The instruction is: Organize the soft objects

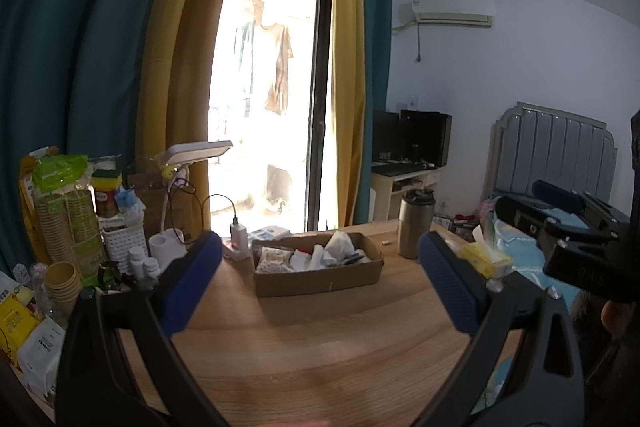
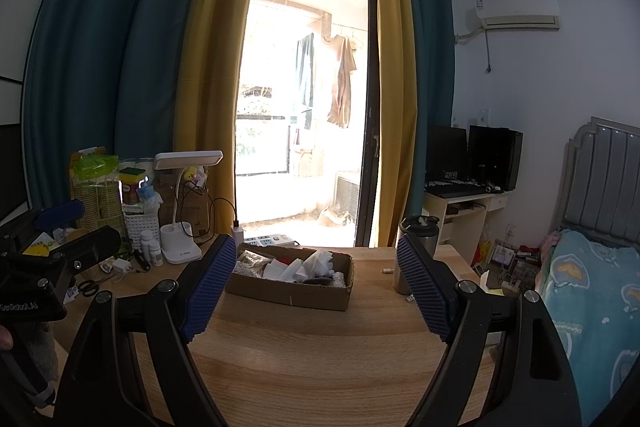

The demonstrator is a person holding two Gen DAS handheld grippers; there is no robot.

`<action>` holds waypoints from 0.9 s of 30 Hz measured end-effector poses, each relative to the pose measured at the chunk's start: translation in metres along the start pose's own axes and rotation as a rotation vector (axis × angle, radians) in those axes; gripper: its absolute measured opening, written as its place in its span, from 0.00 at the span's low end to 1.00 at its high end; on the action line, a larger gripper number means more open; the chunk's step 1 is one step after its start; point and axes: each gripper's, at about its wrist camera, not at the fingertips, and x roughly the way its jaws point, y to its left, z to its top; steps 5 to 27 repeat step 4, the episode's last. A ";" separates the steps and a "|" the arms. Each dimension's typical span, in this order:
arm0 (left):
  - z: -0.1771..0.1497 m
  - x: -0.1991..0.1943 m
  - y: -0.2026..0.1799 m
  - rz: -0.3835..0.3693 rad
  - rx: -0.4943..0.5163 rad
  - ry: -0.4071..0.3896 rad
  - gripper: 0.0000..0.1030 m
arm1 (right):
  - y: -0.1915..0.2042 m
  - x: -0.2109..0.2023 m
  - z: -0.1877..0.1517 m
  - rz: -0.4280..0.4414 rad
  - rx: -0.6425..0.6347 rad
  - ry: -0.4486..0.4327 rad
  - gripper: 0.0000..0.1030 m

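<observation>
A shallow cardboard box (image 1: 320,277) (image 2: 296,293) rests on the wooden table (image 1: 312,347) (image 2: 320,355), holding white cloths, socks and small soft packets (image 1: 340,251) (image 2: 304,267). My left gripper (image 1: 320,279) stands open in front of the box, nothing between its blue pads (image 1: 192,287). My right gripper (image 2: 316,287) is open too, its blue pads (image 2: 210,287) wide apart and short of the box. Each gripper shows in the other's view: the right one (image 1: 580,251) at the right edge, the left one (image 2: 52,267) at the left edge.
A steel tumbler (image 1: 414,223) (image 2: 416,251) stands right of the box. Cups, bottles, a white basket (image 1: 124,241), a desk lamp (image 2: 182,211) and a power strip crowd the table's left and back. A yellow tissue pack (image 1: 486,259) lies at right; a bed (image 2: 588,307) beyond.
</observation>
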 end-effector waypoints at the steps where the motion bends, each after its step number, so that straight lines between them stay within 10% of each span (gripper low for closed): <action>1: 0.000 0.000 0.000 -0.001 0.000 0.002 0.97 | 0.000 0.000 0.000 0.000 0.000 0.001 0.83; 27: 0.000 0.005 -0.002 -0.004 0.010 0.016 0.97 | -0.001 0.002 -0.001 0.006 0.001 0.007 0.83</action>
